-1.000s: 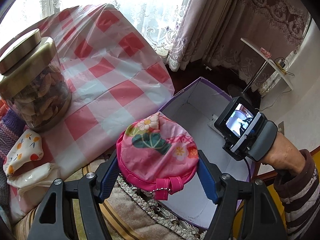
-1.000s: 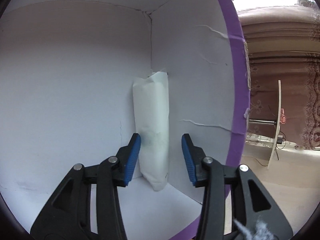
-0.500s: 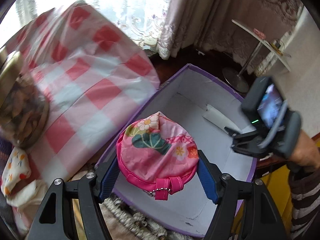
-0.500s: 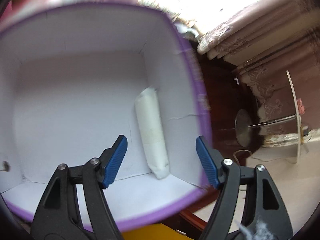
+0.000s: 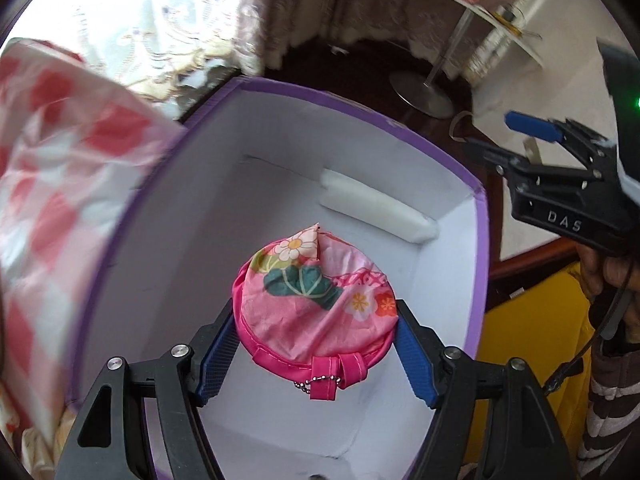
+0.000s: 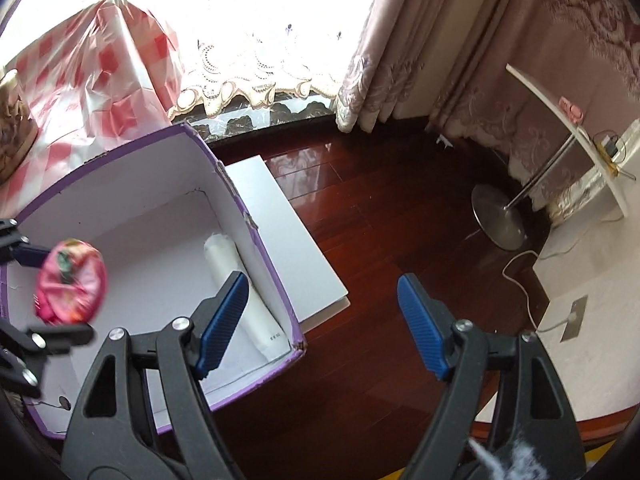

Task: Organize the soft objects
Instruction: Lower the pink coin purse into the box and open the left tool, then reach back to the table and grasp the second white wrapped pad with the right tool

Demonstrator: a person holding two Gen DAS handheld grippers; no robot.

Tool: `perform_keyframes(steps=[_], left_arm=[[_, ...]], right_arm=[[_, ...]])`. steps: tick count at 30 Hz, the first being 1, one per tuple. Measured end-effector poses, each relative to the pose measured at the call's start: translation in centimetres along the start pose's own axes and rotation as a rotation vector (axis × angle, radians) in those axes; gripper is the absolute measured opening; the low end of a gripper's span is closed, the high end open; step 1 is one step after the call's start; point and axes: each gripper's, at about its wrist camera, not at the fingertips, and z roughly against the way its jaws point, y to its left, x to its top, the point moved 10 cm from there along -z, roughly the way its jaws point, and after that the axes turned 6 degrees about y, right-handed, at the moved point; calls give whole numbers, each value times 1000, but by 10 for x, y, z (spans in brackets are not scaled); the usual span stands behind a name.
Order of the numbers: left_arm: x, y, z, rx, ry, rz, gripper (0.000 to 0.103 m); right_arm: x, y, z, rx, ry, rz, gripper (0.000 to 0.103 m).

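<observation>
A round pink floral pouch (image 5: 316,292) sits between the blue pads of my left gripper (image 5: 316,312), hanging above the inside of the purple-rimmed white box (image 5: 360,108). The jaws are starting to open, but both pads still touch the pouch's sides. A white soft packet (image 5: 376,208) lies along the box's far wall. In the right wrist view, my right gripper (image 6: 322,280) hovers over the box's right wall (image 6: 256,248) and the floor. Its jaws are opening and nothing is between them. The same view shows the pouch (image 6: 72,280) and the packet (image 6: 218,250) inside the box.
A red-and-white checked cloth (image 6: 100,80) covers the table left of the box, with a jar (image 6: 12,128) at its edge. A white board (image 6: 288,240) lies on the dark wood floor. A side table's metal foot (image 6: 496,220) and curtains stand beyond.
My left gripper carried the pouch from the table edge to over the box and lower. My right gripper let go of the white packet, rose out of the box and opened wide.
</observation>
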Motion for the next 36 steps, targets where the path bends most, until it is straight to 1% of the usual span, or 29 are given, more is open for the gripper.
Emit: perform_keyframes(steps=[2,3,4,7,9,11,14,16,18,20,22,24,26,29,31,33,36], left_arm=[[3,-11,-8,-11,9,-23,76],[3,-17,-14,-30,20,-38,76],[2,-22,-20,-44,38,-45,76],[-5,-26,-35,-45,98,-54,76],[-11,-28,-36,-82,122,-47,77],[-13,-26,-31,-114,118,-27,85],[-11,-26,-24,-166,96,-15,86],[-11,-30,-25,-196,99,-18,86],[-11,-27,-23,-184,88,-8,86],[-11,-25,-10,-195,55,-5,86],[-10,-17,12,-192,-6,9,86],[-13,-2,38,-198,-76,47,86],[-22,13,58,-205,-126,88,86],[-42,40,89,-184,-222,155,86],[-56,56,103,-184,-265,205,86],[-77,76,120,-184,-312,263,85],[-111,103,140,-139,-371,326,85]], right_arm=[[-7,1,1,2,1,3,80],[-9,-1,2,8,1,3,80],[-9,-1,2,13,-1,3,80],[-11,0,6,22,-5,-4,80],[-13,1,6,32,0,-15,80],[-13,3,7,41,3,-18,80],[-12,9,14,46,-2,-9,80],[-9,13,20,45,-8,-2,80],[-8,17,27,48,-21,6,80],[-7,24,31,69,-26,4,80],[-6,37,32,119,-22,5,80],[-3,59,34,174,-16,25,80],[1,80,38,204,-20,56,80],[7,123,52,256,-37,128,80],[9,156,64,296,-56,180,80],[11,189,76,345,-64,235,80],[16,230,91,416,-66,295,80]])
